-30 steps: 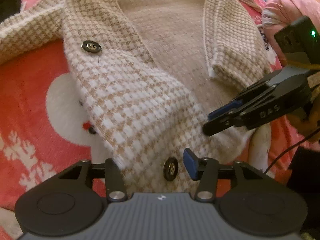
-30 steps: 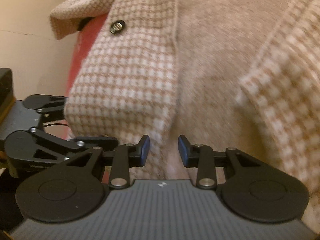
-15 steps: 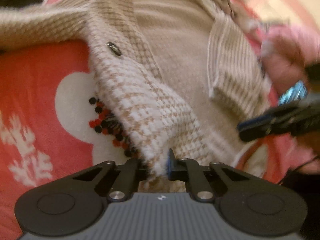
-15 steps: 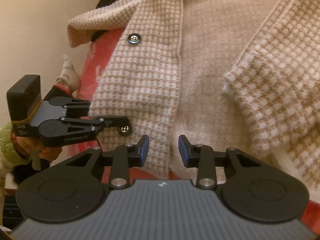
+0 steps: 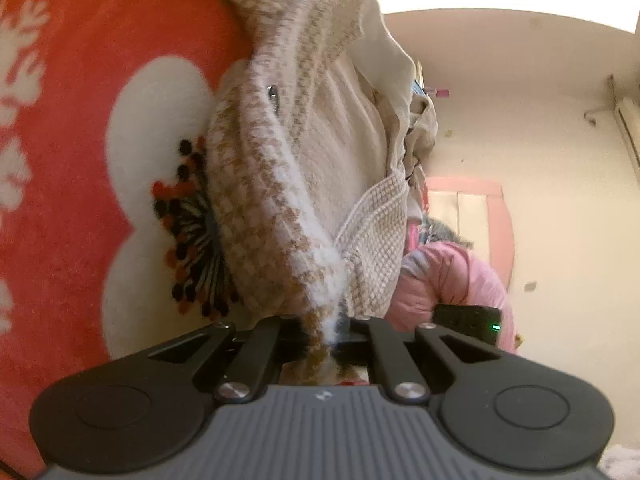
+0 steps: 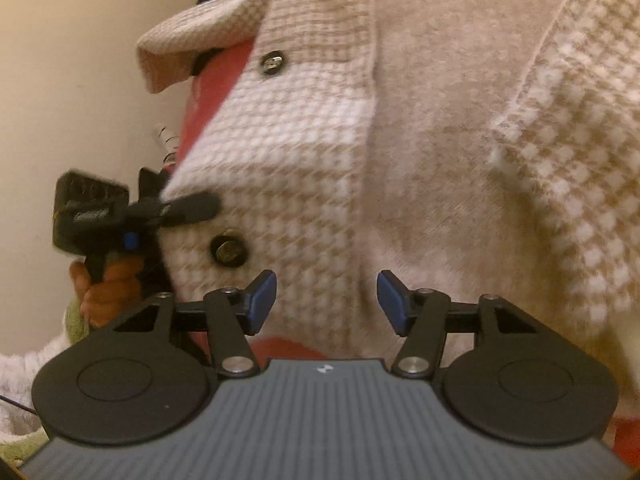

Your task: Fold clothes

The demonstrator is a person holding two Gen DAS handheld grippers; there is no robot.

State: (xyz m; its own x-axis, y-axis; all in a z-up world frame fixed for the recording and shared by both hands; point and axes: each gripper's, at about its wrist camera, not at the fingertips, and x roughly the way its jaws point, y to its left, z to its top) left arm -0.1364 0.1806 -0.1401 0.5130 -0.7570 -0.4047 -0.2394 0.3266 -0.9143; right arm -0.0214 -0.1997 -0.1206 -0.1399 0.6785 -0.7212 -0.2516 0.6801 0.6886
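Observation:
A beige-and-white houndstooth knit cardigan [image 5: 272, 200] with dark buttons [image 6: 229, 251] lies open on a red blanket [image 5: 72, 160]. My left gripper [image 5: 326, 336] is shut on the bottom corner of one front panel, which hangs lifted and bunched. In the right wrist view the left gripper [image 6: 192, 208] pinches that panel's edge at the left, with a hand [image 6: 108, 292] on its handle. My right gripper [image 6: 326, 300] hovers over the cardigan [image 6: 420, 120] near its lower front. Its jaws are opening, the blue pads [image 6: 262, 300] apart and pressing on nothing.
The red blanket carries a white flower print [image 5: 152, 128]. A pink quilted garment [image 5: 452, 280] and a heap of pale clothes [image 5: 416, 128] lie beyond the cardigan. A cream wall [image 5: 540, 120] stands behind. The right gripper's black box with a green light [image 5: 468, 322] shows low right.
My left gripper closed on the front panel's corner, then rolled and pulled the fabric up off the blanket. My right gripper's jaws have spread wider over the same spot.

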